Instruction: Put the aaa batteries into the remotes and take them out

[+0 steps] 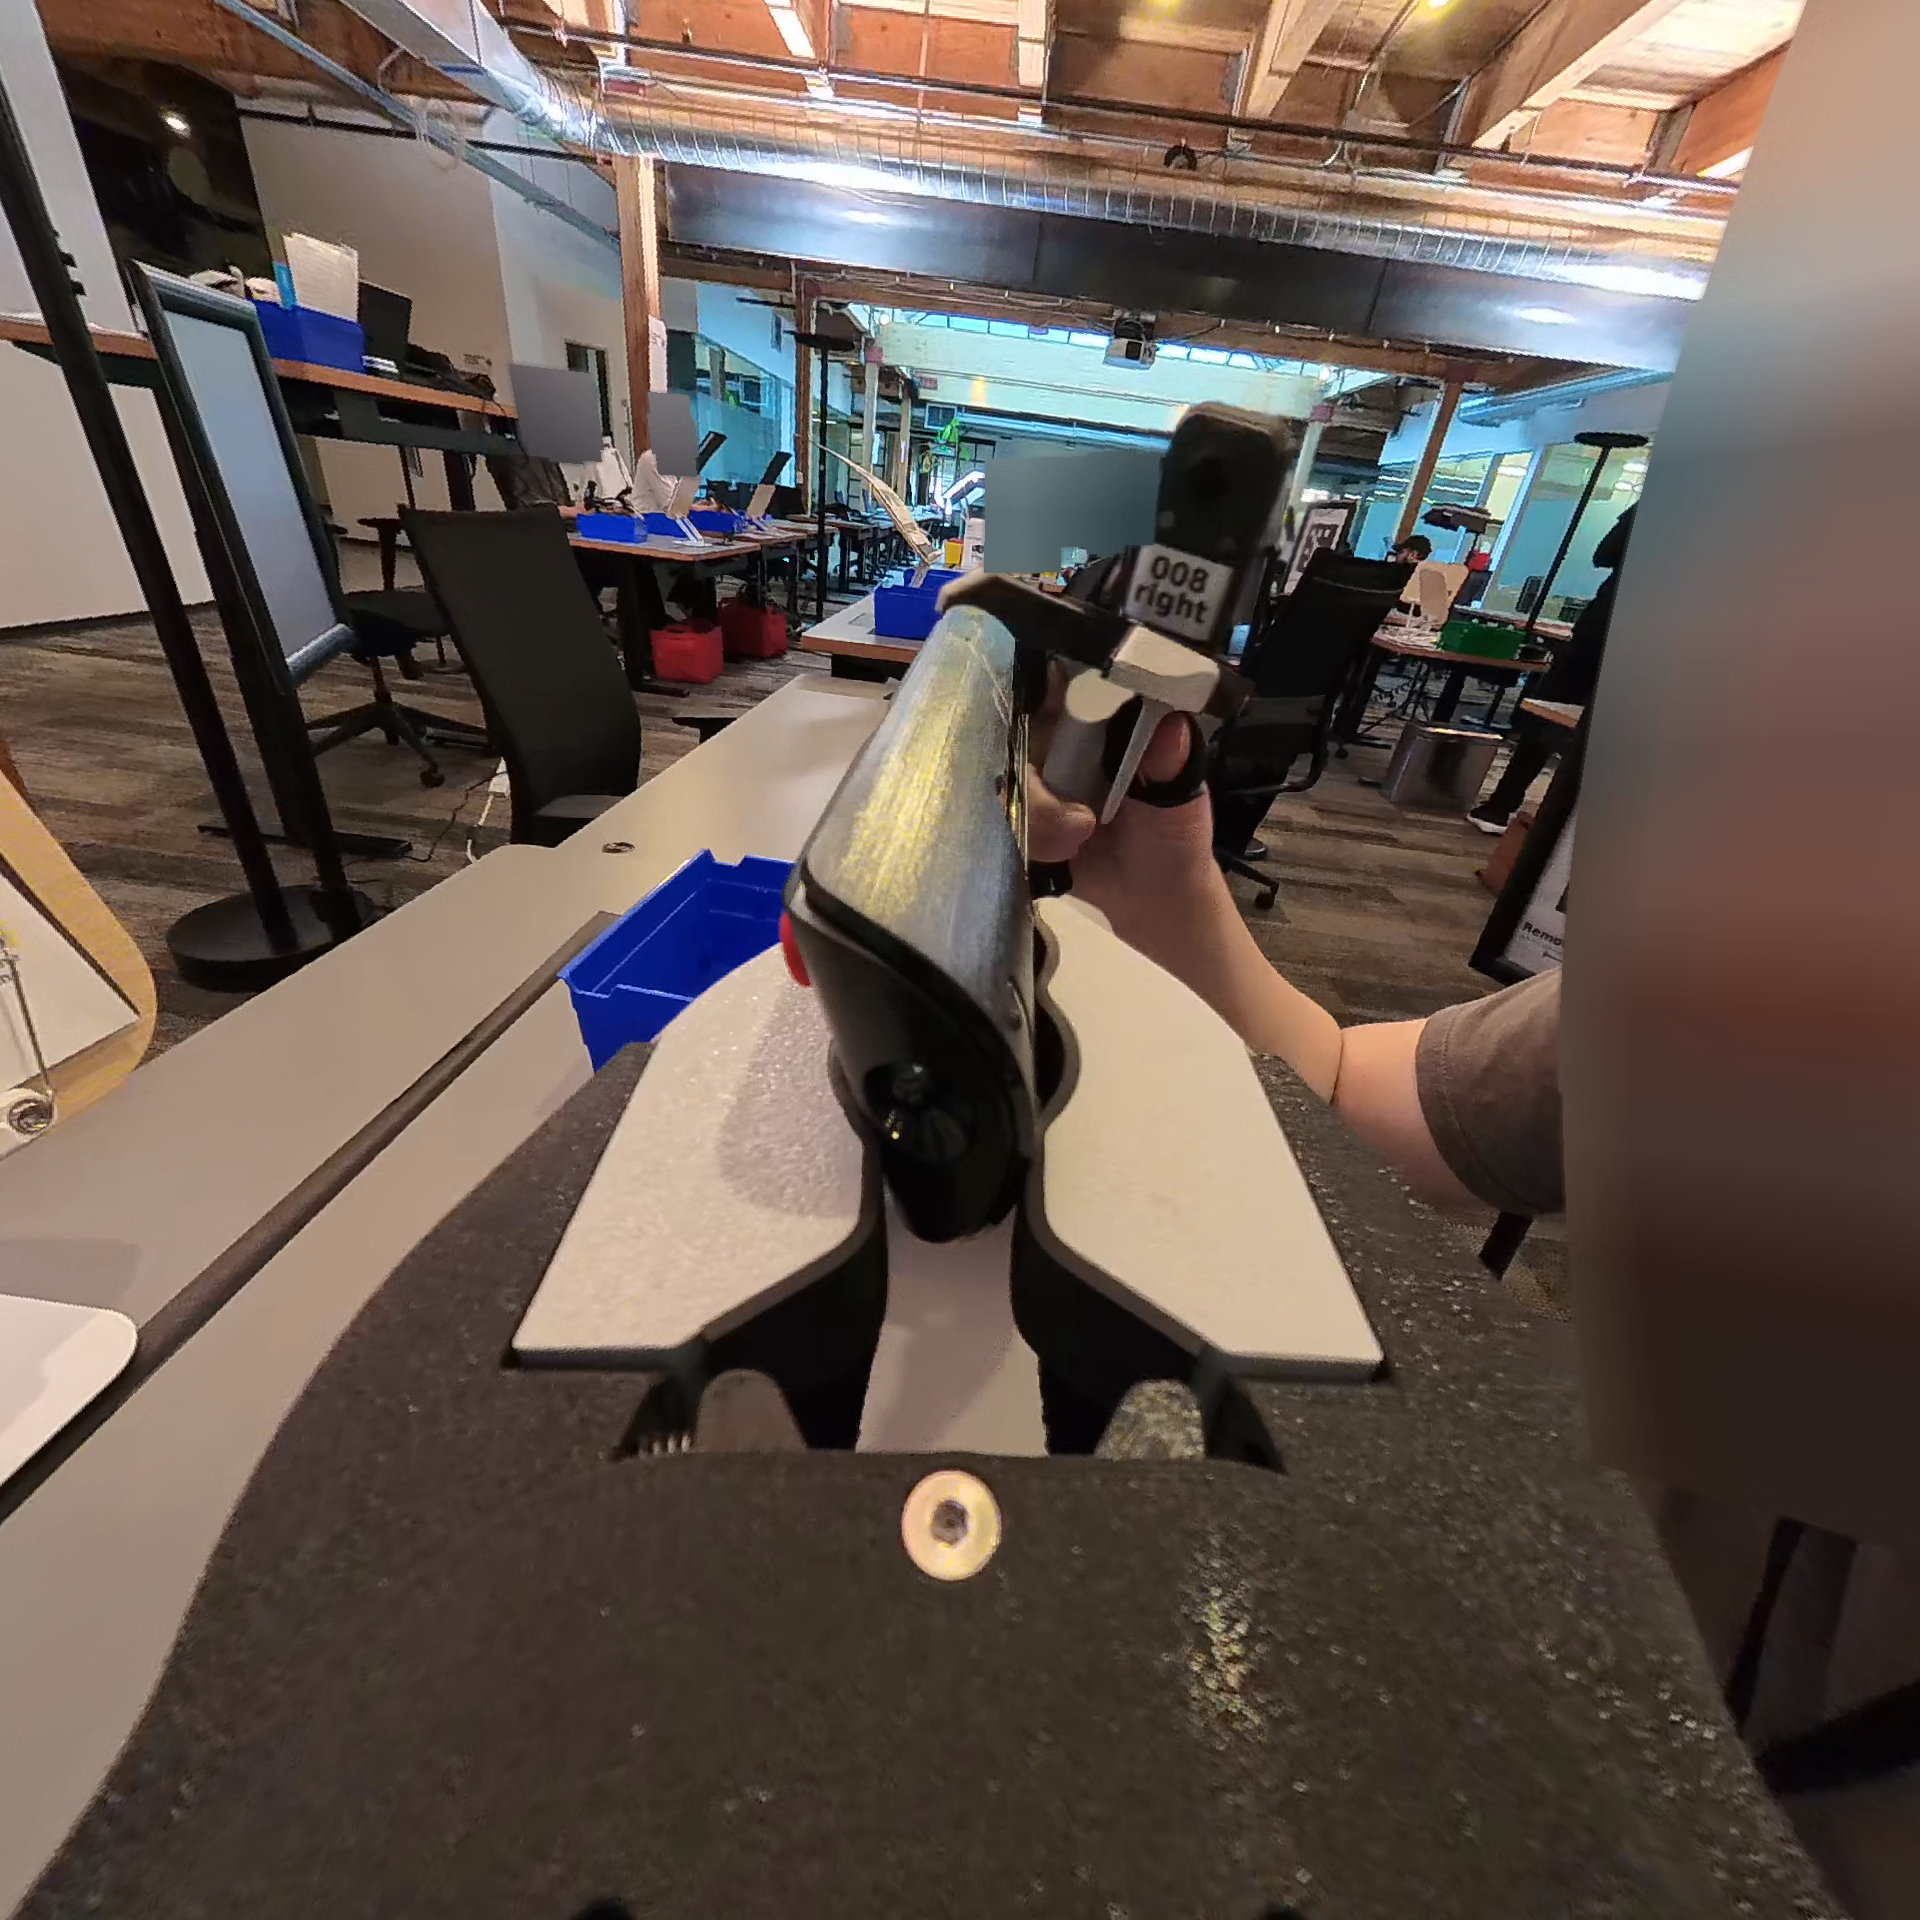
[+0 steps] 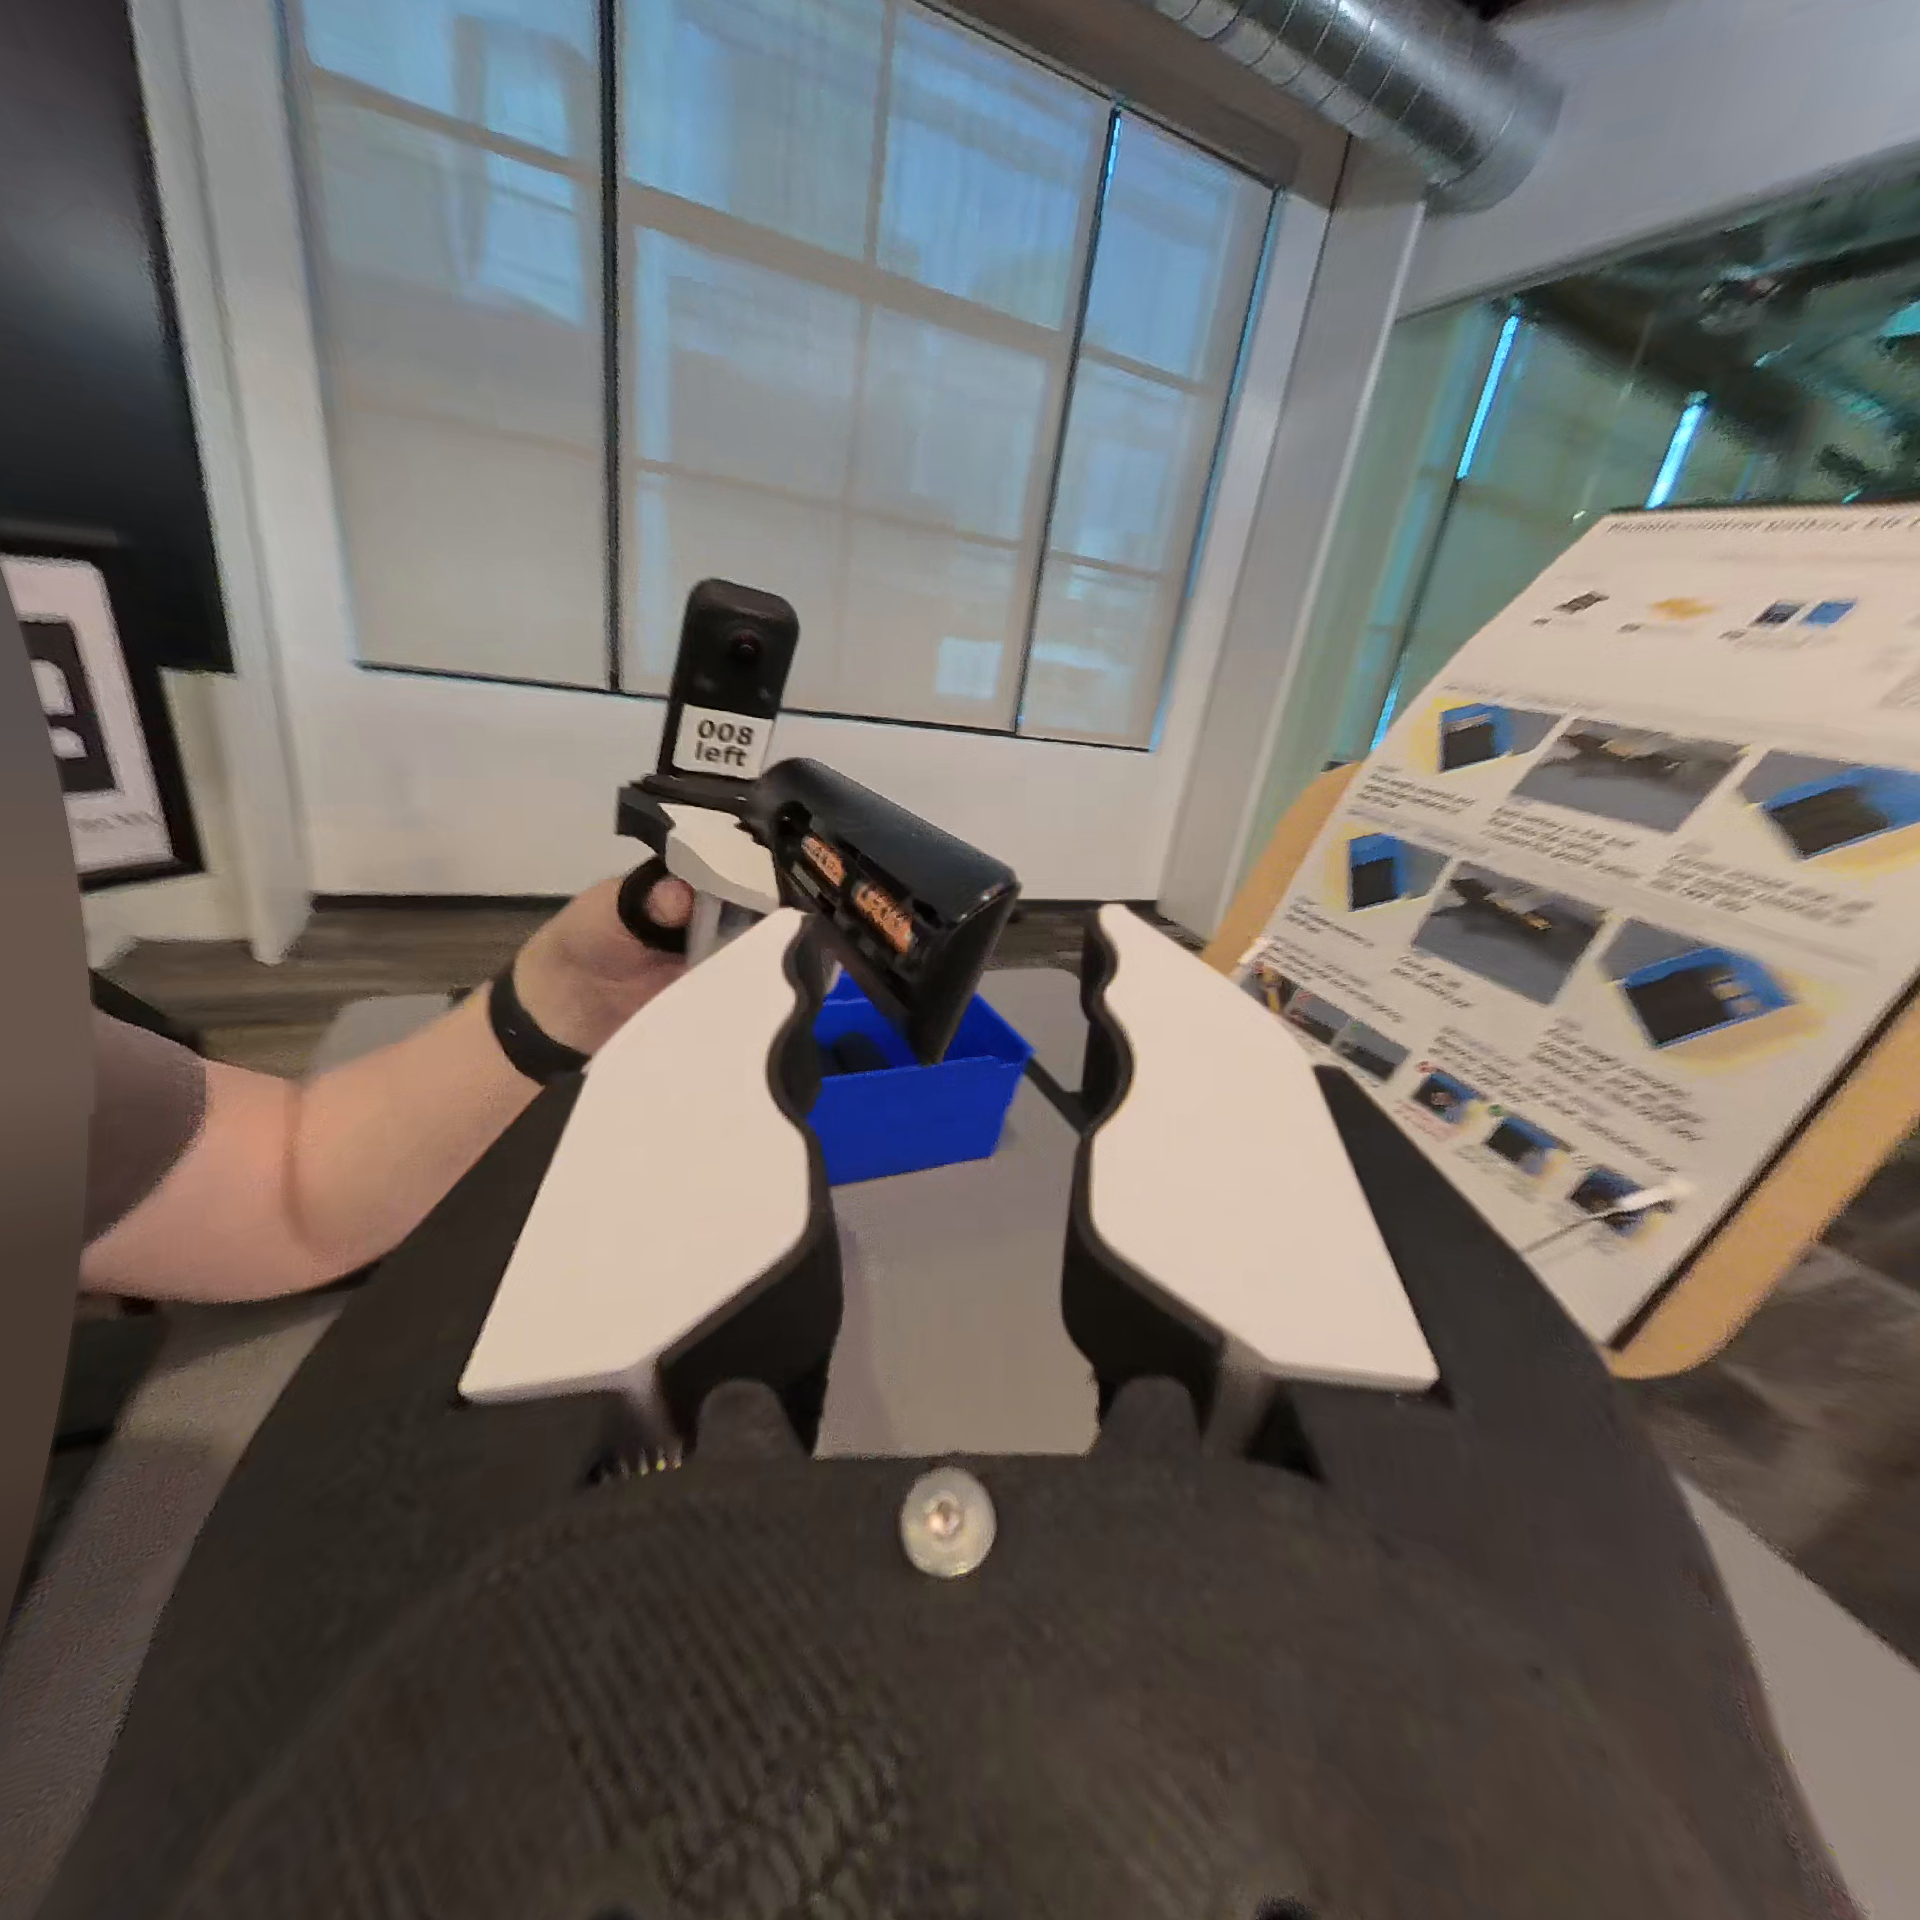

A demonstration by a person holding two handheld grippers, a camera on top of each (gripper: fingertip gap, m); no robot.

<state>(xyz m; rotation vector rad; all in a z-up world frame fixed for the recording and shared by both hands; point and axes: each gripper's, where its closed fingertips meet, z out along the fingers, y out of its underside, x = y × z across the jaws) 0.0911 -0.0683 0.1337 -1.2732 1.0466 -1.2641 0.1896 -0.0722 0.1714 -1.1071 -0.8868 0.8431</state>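
Note:
My left gripper is shut on the lower end of a black remote and holds it up in the air above the table. In the right wrist view the remote shows its open battery bay with two orange-labelled batteries inside. My right gripper is open and empty, its white fingers on either side just below the remote's free end. The left gripper also shows there, held by a hand. The right gripper shows behind the remote in the left wrist view.
A blue bin stands on the grey table below the remote; it also shows in the left wrist view. An instruction board leans at the right. Office chairs and desks stand beyond the table.

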